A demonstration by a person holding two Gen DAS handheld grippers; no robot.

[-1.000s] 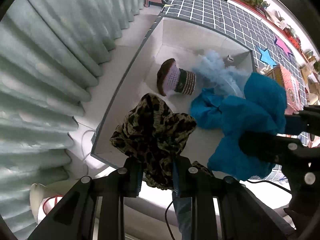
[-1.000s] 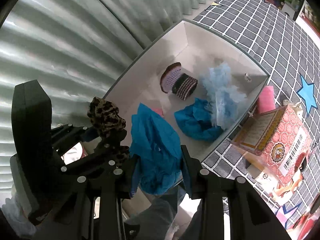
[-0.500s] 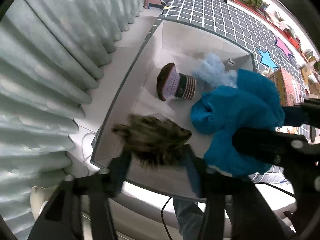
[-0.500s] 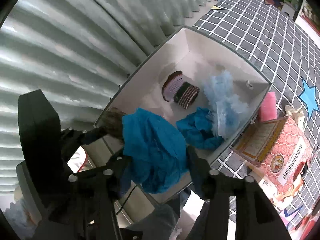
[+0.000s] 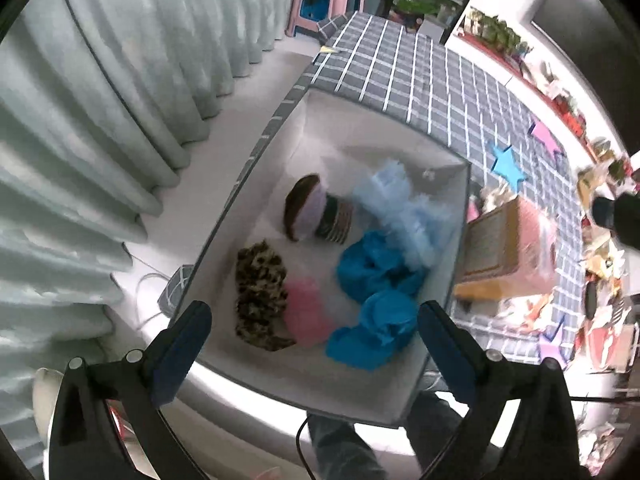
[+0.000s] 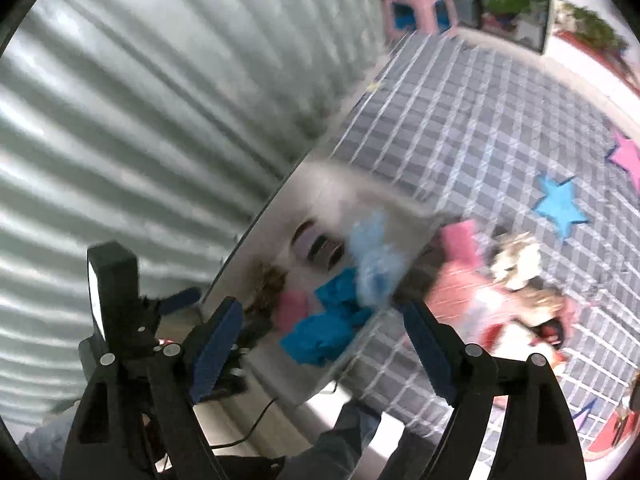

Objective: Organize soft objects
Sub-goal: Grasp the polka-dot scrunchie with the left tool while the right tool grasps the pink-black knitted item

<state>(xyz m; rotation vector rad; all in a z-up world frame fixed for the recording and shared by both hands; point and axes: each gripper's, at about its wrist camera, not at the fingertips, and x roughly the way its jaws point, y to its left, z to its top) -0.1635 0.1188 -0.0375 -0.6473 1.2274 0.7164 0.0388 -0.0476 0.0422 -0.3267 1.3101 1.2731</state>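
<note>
A white-lined storage box (image 5: 256,184) lies below my left gripper (image 5: 314,320), whose jaws are opening wide with nothing between them. Inside lie a leopard-print cloth (image 5: 260,296), a pink soft piece (image 5: 306,316), two bright blue cloths (image 5: 376,332) (image 5: 372,268), a pale blue fluffy piece (image 5: 400,208) and a knitted hat (image 5: 316,216). The right wrist view is blurred by motion. My right gripper (image 6: 322,306) hangs above the box (image 6: 260,240) near the blue cloth (image 6: 320,336), jaws opening, gripping nothing. The left gripper's body (image 6: 116,300) shows at its left.
A pale pleated curtain (image 5: 100,120) hangs left of the box. The box sits on a grey checked cloth (image 5: 420,72) with blue (image 5: 508,164) and pink star shapes. A pink carton (image 5: 508,248) stands right of the box, clutter beyond it. A pink stool (image 5: 324,0) stands far back.
Both grippers opened and rose. The leopard cloth dropped from the left gripper and the blue cloth from the right one; both now lie in the box. The right gripper swung away.
</note>
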